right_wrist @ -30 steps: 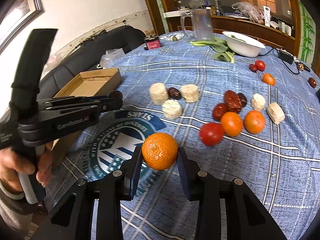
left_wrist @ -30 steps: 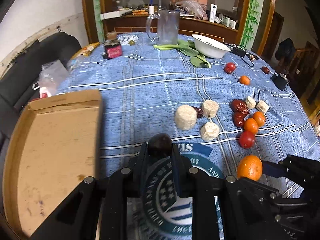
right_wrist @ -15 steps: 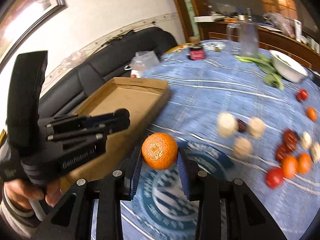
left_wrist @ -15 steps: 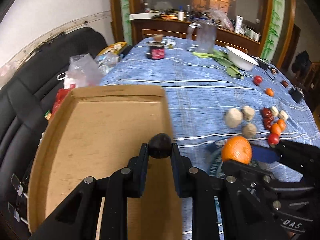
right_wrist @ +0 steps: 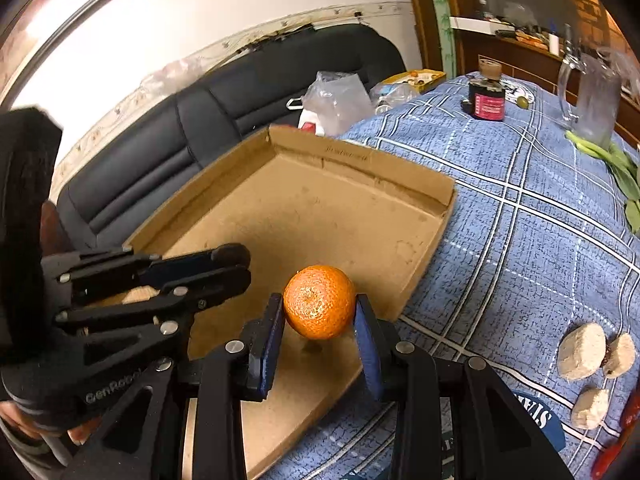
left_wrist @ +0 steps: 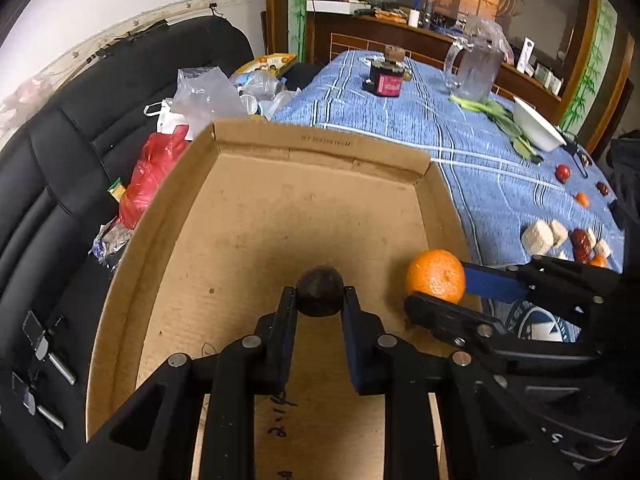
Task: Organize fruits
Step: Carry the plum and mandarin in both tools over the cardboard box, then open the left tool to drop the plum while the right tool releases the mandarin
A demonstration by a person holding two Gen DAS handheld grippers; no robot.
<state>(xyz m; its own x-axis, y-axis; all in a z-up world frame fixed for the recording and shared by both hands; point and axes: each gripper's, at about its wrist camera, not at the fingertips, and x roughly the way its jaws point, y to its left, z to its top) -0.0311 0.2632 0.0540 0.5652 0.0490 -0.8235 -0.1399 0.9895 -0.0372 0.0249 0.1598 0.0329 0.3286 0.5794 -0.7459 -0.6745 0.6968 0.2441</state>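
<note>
Now, far left, a black sofa [left_wrist: 60, 184] carries plastic bags [left_wrist: 200, 96], their contents hard to make out, and a red bag [left_wrist: 154, 176] partly hidden behind the wall of the cardboard tray [left_wrist: 248, 216]. The tray's near edge is cut off by the frame in both views. Over the tray floor hangs the left claw [left_wrist: 320, 298], tilted steeply downward, pinched tight on a small dark fruit [left_wrist: 321, 290]; it is too dark to name the kind. In the right wrist view that same claw [right_wrist: 234, 266] shows side-on, with a bit of the person's hand [right_wrist: 24, 428] at the bottom-left corner, mostly cropped out.

Next along, the right claw [right_wrist: 319, 316] clamps an orange [right_wrist: 319, 302] between its blue pads, held above the tray's right part, near the side wall; it too slants down. From the left wrist view the orange [left_wrist: 436, 276] hides one fingertip.

Further right, the worktop [right_wrist: 520, 208] under its blue checked cloth carries pale lumps [right_wrist: 582, 352], red and orange fruits [left_wrist: 582, 240] half-hidden behind the right claw's body, a dark jar [right_wrist: 488, 96], a glass jug [right_wrist: 592, 96] and a white bowl [left_wrist: 536, 124].
</note>
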